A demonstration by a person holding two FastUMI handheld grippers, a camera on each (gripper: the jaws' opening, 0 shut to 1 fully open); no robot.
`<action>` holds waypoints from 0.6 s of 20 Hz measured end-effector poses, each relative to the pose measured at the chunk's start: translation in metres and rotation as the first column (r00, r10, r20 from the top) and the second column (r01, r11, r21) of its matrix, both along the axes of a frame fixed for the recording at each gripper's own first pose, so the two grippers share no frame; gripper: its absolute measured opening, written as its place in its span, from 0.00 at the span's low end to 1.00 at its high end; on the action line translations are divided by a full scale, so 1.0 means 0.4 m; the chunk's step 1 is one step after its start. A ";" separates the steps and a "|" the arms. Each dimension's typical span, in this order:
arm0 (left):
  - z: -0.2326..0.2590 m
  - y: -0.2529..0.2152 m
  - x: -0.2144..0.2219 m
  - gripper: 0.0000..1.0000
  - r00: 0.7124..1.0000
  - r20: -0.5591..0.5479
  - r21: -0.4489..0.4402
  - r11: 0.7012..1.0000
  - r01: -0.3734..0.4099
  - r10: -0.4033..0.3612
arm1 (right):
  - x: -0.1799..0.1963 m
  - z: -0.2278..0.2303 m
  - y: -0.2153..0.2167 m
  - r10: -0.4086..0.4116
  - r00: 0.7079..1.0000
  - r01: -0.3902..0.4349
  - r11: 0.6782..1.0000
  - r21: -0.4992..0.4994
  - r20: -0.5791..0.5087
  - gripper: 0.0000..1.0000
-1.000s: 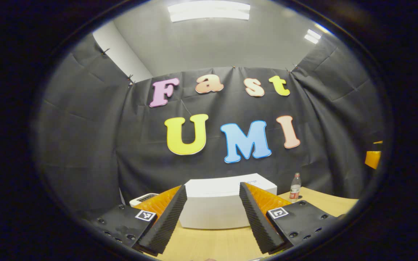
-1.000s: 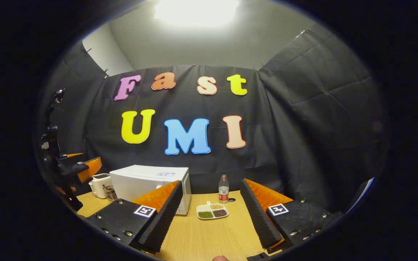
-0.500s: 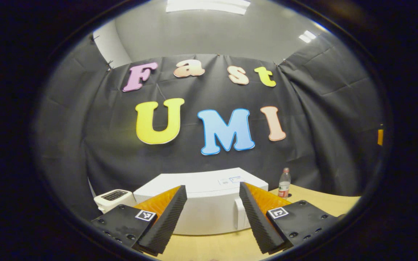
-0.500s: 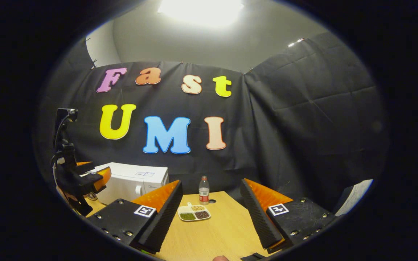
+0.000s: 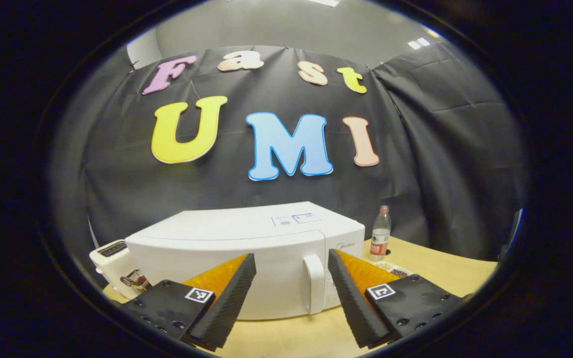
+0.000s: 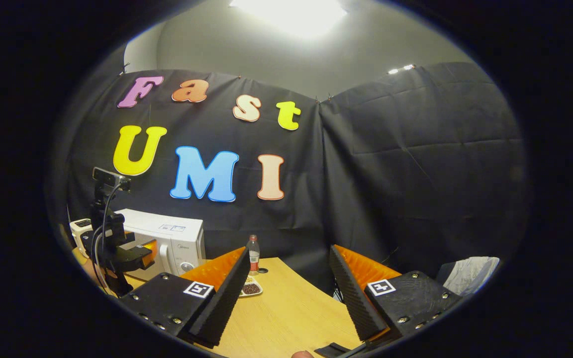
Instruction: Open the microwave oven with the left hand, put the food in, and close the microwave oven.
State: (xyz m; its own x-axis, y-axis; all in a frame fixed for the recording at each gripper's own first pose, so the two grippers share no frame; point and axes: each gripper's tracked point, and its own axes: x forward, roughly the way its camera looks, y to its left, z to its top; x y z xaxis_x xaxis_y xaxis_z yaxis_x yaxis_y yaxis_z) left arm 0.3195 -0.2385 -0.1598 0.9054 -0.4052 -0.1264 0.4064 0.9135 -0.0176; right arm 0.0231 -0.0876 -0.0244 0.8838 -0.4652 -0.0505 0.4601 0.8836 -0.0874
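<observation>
A white microwave oven (image 5: 246, 248) stands shut on the wooden table, its vertical handle (image 5: 315, 283) right of centre. My left gripper (image 5: 291, 303) is open just in front of the door, the handle between its spread fingers but untouched. In the right gripper view the microwave (image 6: 167, 238) sits far left with the left gripper (image 6: 132, 253) before it. A white divided food plate (image 6: 251, 289) lies on the table, partly hidden behind a finger of my open right gripper (image 6: 291, 303). An edge of the plate (image 5: 396, 271) also peeks out right of the microwave.
A white toaster (image 5: 112, 261) stands left of the microwave, with a small metal item (image 5: 135, 281) in front of it. A plastic bottle (image 5: 380, 241) stands at the back beside the microwave's right side; the bottle (image 6: 252, 254) stands behind the plate. The table's right edge (image 6: 316, 293) curves nearby.
The left gripper has come closer to the microwave and lower, bringing the handle between its fingers. The right gripper view has swung rightward, so the plate slid left behind its finger.
</observation>
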 end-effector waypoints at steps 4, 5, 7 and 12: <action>-0.097 -0.051 0.030 0.92 0.998 -0.058 0.026 0.999 0.031 -0.030 | -0.017 0.008 -0.006 -0.045 0.999 0.045 0.999 -0.027 -0.009 0.96; -0.114 -0.068 0.035 0.96 0.997 -0.070 0.029 0.999 0.041 -0.039 | -0.025 0.004 -0.009 -0.057 0.998 0.056 0.998 -0.031 -0.013 0.97; -0.146 -0.092 0.040 0.93 0.994 -0.092 0.043 0.997 0.059 -0.055 | -0.038 -0.005 -0.014 -0.078 0.997 0.078 0.997 -0.029 -0.027 0.96; -0.213 -0.144 0.046 0.91 0.987 -0.138 0.074 0.993 0.095 -0.084 | -0.062 -0.005 -0.026 -0.113 0.993 0.111 0.993 -0.036 -0.038 0.97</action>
